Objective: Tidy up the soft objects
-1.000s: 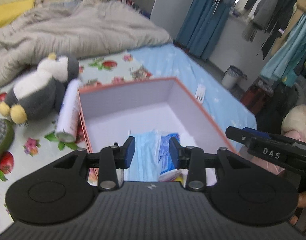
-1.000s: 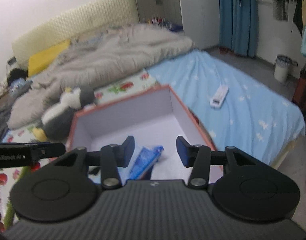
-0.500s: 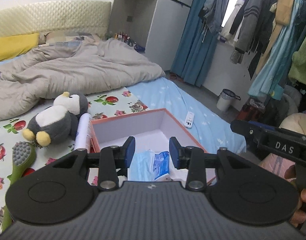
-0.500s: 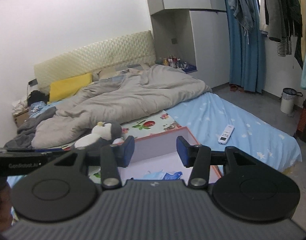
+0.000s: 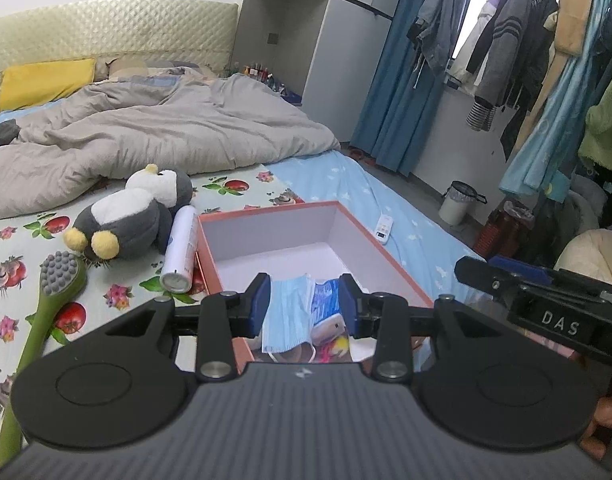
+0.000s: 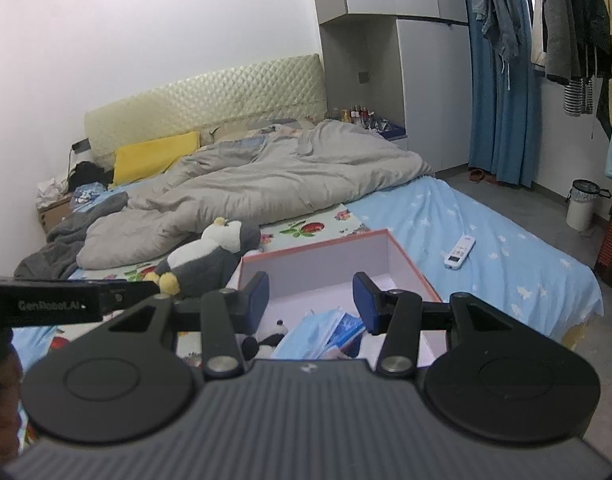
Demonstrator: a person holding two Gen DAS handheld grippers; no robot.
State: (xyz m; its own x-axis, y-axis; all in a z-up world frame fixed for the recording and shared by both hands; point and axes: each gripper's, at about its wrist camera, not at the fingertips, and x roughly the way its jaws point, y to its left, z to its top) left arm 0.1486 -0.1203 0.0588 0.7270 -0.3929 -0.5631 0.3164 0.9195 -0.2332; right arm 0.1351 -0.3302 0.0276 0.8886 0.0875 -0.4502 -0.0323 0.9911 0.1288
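The penguin toy (image 5: 130,220) lies on the bed (image 5: 405,216), on the flowered sheet just beside the far left corner of the box (image 5: 266,212), touching a white spray can (image 5: 180,250). A face mask (image 5: 288,316) and a blue packet (image 5: 325,296) already rest at the box's near end.

Both the left gripper (image 5: 304,306) and the right gripper (image 6: 310,302) hover near the box's near edge, jaws apart, holding nothing.

Judged step: between placements. The next move calls for a reach to the penguin toy, a firm squeeze on its body, then transfer into the box.
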